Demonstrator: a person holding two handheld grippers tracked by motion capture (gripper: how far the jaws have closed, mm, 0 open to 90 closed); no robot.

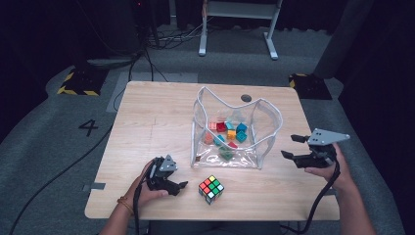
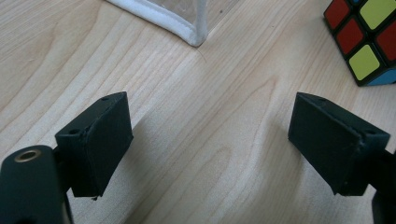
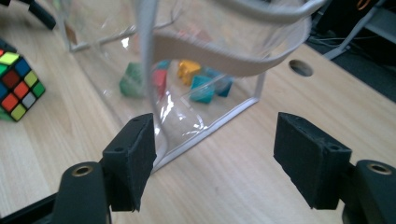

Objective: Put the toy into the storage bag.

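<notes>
Fingers of both grippers stand wide apart with nothing between them but bare counter [image 2: 201, 140]. The left gripper [image 1: 182, 185] rests low on the wood, and just beyond its right finger [image 2: 334, 140] sits the puzzle cube [image 1: 211, 189], untouched and still outside the pouch. The right gripper [image 1: 293, 147] hovers at the far side, its fingers [image 3: 133, 156] pointing at the near corner of the clear pouch [image 1: 266, 147], close to the plastic wall but, as far as I can tell, not pressing it. Past that wall lie the small coloured blocks [image 1: 229, 134], already inside the pouch. Judging from this, the small pieces are packed; the cube remains to be picked up and dropped in, likely with the pouch held steady or open.
</notes>
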